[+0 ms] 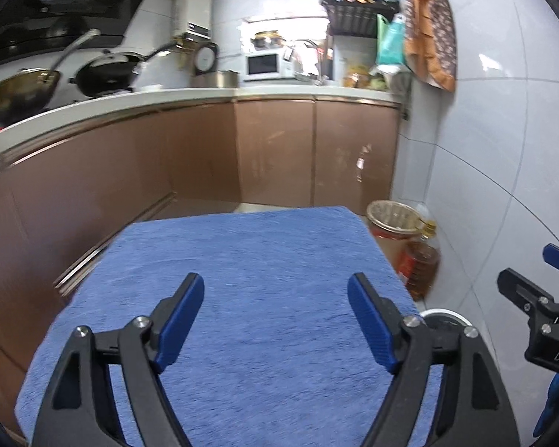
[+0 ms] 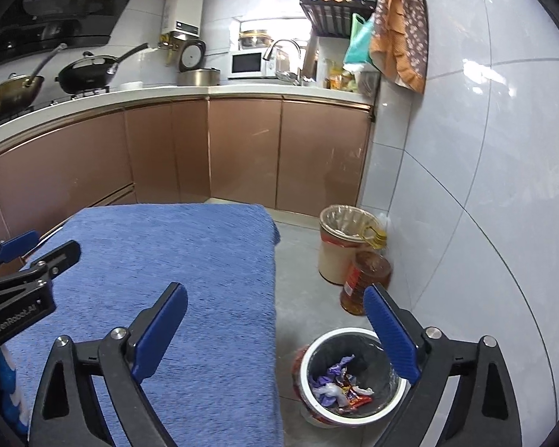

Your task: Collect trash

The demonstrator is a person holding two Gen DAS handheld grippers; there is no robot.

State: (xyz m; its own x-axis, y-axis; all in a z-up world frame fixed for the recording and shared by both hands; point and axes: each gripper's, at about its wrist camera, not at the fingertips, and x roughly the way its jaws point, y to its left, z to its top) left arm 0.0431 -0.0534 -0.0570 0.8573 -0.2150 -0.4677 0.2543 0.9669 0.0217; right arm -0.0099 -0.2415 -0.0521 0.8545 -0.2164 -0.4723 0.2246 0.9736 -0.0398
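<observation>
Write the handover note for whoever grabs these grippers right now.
Left gripper: open, empty, above the blue towel.
Right gripper: open, empty, at the towel's right edge, above the trash bin.
Crumpled wrappers already lie in that bin on the floor.
No trash shows on the towel.
A second lined bin and an oil bottle stand farther back by the wall.
Left: check for stray trash out of view.

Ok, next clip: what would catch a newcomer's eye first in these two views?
Probably the blue towel spread over the table, filling the middle of both views with nothing lying on it. Next, the small bin on the floor by the table's right side, with crumpled wrappers already inside. Both the left gripper and the right gripper are open and hold nothing.
</observation>
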